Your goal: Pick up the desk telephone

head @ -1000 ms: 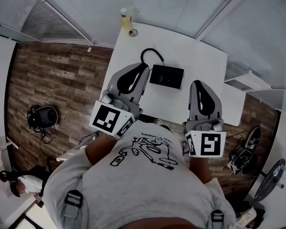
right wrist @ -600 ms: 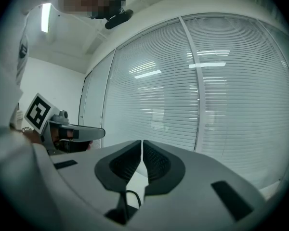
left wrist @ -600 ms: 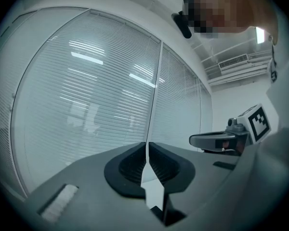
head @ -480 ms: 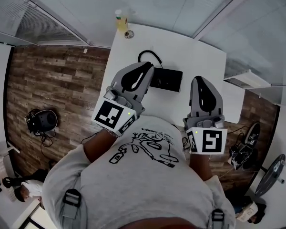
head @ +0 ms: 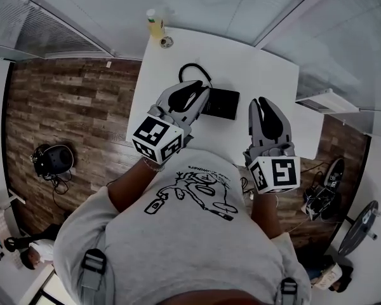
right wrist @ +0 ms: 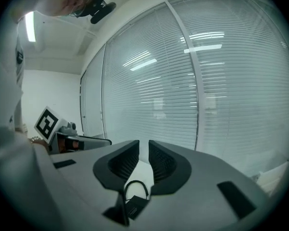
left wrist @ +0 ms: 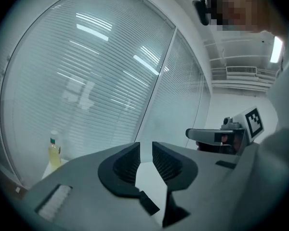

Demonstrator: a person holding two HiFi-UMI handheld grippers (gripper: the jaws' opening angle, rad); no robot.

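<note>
The black desk telephone (head: 221, 104) lies flat on the white table (head: 267, 75), its cord (head: 192, 70) looping off the far left corner. My left gripper (head: 199, 89) hovers over the phone's left edge; its jaws are opening, a narrow gap showing in the left gripper view (left wrist: 145, 146) with nothing between them. My right gripper (head: 265, 101) hangs just right of the phone, apart from it. Its jaws (right wrist: 144, 144) stand shut and empty, and below them the phone (right wrist: 134, 207) and cord (right wrist: 136, 186) show on the table.
A yellow drink bottle (head: 155, 23) and a small round object (head: 167, 42) stand at the table's far left corner. Window blinds (left wrist: 101, 81) run behind the table. Wooden floor (head: 70, 113) lies to the left, with a low white unit (head: 311, 132) at the table's right.
Both grippers have moved forward over the table toward the telephone and sunk lower. The left one now overlaps the phone's left edge and has rolled a little.
</note>
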